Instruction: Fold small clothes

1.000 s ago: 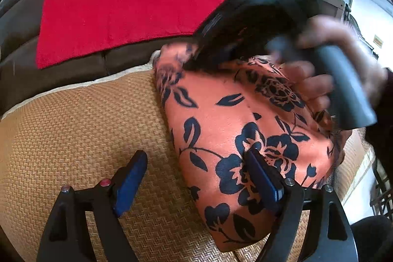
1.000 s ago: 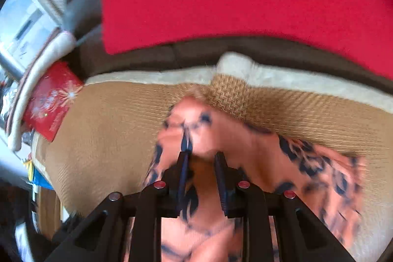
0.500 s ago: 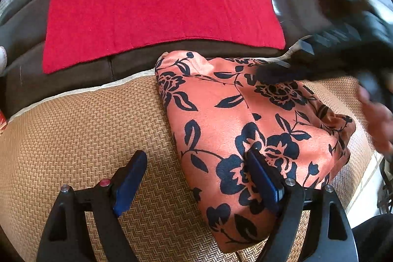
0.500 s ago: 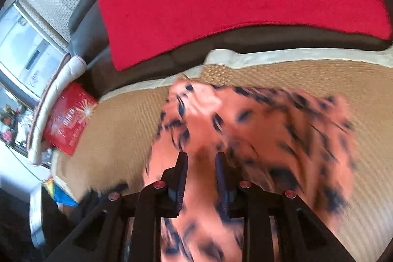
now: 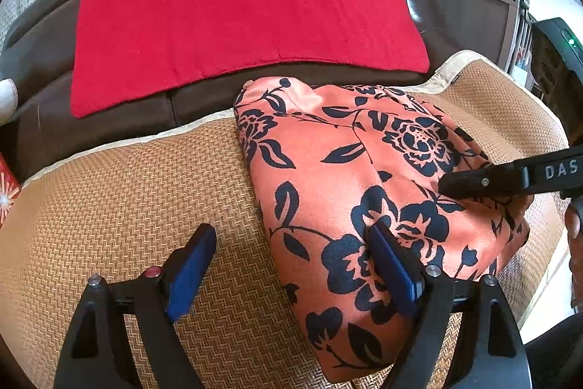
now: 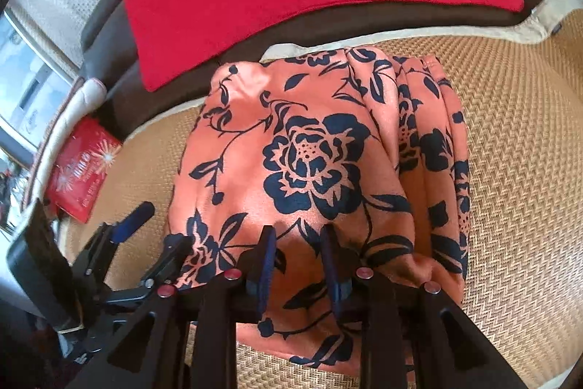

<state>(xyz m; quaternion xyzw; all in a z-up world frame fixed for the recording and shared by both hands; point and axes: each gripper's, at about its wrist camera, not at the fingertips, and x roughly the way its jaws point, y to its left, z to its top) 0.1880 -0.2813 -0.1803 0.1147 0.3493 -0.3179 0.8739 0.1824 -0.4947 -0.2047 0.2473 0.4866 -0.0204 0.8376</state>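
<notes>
Woven tan mat (image 5: 109, 192) covers brown sofa (image 5: 40, 50); red cloth (image 5: 240, 6) drapes its backrest.

The right gripper (image 5: 446, 186) enters the left wrist view from the right edge — only one black finger and the lettering "DAS" show, the rest cut off, and the hand (image 5: 575, 243) holding it is a sliver at the frame's rim. The near edge of the orange floral garment (image 6: 309, 163) disappears under the gripper bodies in both views, so its fold there cannot be read. The red packet (image 6: 82, 170) by the woven mat's (image 6: 517, 152) left edge is partly covered, its print too small to read.
</notes>
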